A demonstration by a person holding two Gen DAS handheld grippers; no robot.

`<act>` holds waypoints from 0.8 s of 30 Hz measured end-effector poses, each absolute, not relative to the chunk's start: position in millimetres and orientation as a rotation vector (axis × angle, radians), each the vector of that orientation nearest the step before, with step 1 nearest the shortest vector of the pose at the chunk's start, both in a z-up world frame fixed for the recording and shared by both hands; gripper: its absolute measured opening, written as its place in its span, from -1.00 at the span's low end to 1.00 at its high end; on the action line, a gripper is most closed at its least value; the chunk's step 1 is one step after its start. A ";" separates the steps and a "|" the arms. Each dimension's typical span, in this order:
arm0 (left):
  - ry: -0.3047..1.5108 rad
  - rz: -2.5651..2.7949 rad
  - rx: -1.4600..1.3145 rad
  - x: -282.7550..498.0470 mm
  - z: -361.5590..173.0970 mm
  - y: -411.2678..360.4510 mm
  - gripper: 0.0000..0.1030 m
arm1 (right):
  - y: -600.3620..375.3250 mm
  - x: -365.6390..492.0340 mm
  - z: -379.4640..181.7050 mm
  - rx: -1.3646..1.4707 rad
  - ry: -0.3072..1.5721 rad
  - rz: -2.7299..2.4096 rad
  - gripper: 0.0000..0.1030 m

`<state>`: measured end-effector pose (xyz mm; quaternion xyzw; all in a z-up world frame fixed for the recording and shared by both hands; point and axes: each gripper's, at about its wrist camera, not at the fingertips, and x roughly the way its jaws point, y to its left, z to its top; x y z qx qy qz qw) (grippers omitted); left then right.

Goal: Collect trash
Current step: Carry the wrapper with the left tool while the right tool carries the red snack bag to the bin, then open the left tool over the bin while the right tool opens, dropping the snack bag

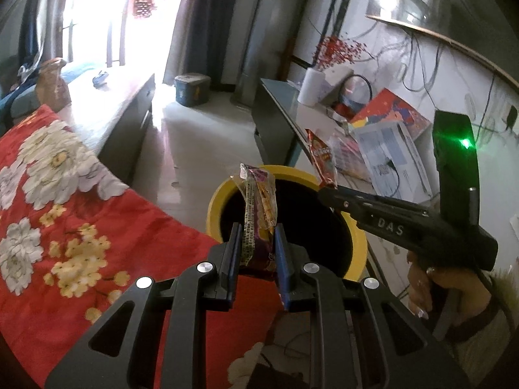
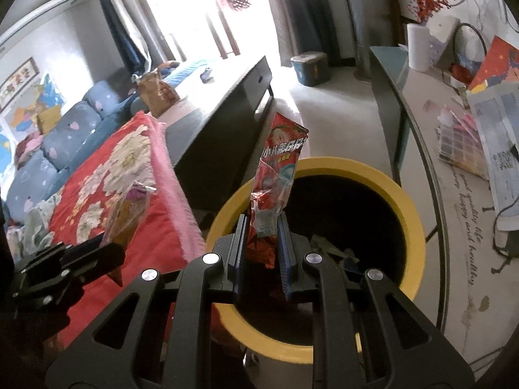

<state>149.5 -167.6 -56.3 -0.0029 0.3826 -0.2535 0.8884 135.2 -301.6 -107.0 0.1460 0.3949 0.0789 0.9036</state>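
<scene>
My left gripper (image 1: 257, 243) is shut on a purple snack wrapper (image 1: 259, 207), held upright just over the near rim of the yellow-rimmed trash bin (image 1: 217, 201). My right gripper (image 2: 261, 243) is shut on a red snack wrapper (image 2: 275, 175), held upright above the bin's (image 2: 412, 214) left rim. The right gripper (image 1: 327, 191) shows in the left wrist view with the red wrapper (image 1: 322, 159) over the bin's far side. The left gripper (image 2: 110, 253) shows in the right wrist view holding the purple wrapper (image 2: 129, 214). Some trash (image 2: 331, 249) lies inside the bin.
A red floral blanket (image 1: 65, 220) covers the bed left of the bin. A glass-topped table (image 2: 454, 214) with papers, a white vase and a cable stands on the right. A dark low cabinet (image 2: 223, 123) and a blue bucket (image 2: 309, 68) stand beyond.
</scene>
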 end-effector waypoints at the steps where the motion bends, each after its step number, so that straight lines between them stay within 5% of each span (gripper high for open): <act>1: 0.798 -0.534 0.004 149.1 -58.0 -172.6 -0.63 | -303.7 135.4 -108.4 0.301 0.821 0.159 -0.75; 16: 0.853 -0.603 0.081 158.5 -85.3 -215.5 -0.61 | -337.9 135.3 -136.1 0.351 0.893 0.092 -0.69; 19: 0.865 -0.616 0.089 163.6 -92.7 -221.7 -0.57 | -343.4 134.8 -140.0 0.365 0.905 0.081 -0.49; 22: 0.886 -0.615 0.102 168.0 -101.2 -225.8 -0.43 | -350.7 132.3 -141.1 0.388 0.903 0.061 -0.29; 24: 0.888 -0.609 0.094 168.9 -103.5 -225.1 0.02 | -353.6 130.5 -139.1 0.389 0.895 0.047 -0.15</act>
